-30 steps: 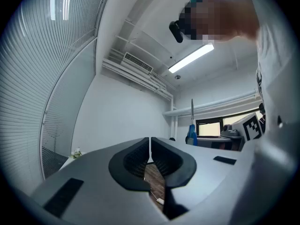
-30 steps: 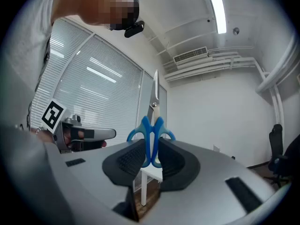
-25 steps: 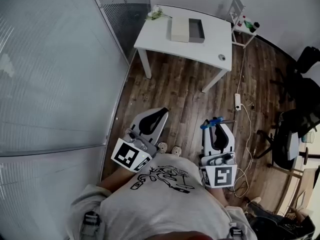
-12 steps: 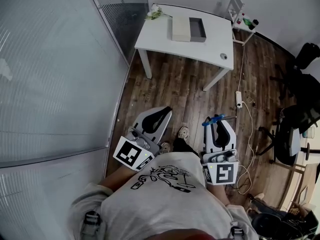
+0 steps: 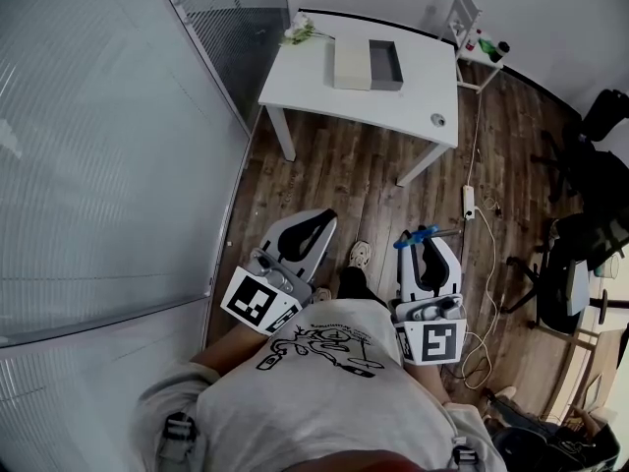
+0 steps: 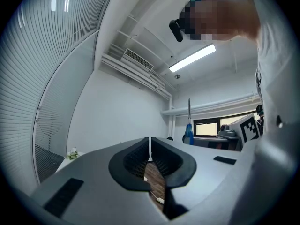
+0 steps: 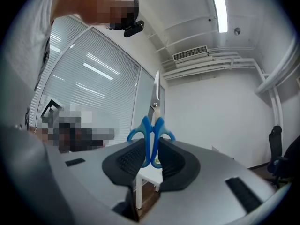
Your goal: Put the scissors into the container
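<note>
The right gripper (image 7: 151,157) clamps the blue scissors (image 7: 151,131) by the handles, blades upward, evidently for carrying to the container (image 5: 385,63) on the distant white table (image 5: 314,91), while the left gripper (image 6: 150,150) is closed, empty.

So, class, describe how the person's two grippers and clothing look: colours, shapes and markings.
The left gripper and right gripper have light grey, tapering shells with black ribbed pads. Each carries a white cube printed with black square markers. The person wears a light grey shirt with a black line drawing.
</note>
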Demonstrator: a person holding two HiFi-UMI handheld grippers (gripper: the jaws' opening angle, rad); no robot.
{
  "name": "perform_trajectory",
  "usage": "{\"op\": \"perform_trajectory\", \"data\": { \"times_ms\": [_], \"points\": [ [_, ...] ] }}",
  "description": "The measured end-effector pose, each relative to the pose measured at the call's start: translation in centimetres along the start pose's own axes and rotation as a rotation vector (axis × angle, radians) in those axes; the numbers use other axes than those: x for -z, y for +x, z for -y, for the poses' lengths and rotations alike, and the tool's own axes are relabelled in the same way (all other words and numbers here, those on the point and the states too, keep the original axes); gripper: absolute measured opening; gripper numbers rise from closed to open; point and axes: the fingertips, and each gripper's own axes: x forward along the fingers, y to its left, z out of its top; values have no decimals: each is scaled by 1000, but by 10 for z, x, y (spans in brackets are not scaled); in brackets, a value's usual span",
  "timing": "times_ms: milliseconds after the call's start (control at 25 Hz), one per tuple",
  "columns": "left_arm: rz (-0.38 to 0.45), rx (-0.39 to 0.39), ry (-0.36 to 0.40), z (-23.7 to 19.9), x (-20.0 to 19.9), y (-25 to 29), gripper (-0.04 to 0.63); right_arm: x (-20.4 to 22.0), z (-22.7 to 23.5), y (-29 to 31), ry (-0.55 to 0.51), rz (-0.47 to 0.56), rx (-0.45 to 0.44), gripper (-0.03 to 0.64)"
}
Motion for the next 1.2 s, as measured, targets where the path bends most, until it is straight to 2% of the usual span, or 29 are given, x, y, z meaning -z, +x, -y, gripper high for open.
{"op": "perform_trajectory", "data": {
  "times_ms": [240,960,1200],
  "points": [
    [0,-5,-1,-22,1,44,29,6,34,36,13,-5,-7,91],
    [-4,-19,5,-51,2,200,29,13,172,116,16,-6,-23,91],
    [-20,-26,1,-54,8,238,29,20,208,131,26,-12,-28,91]
  ]
}}
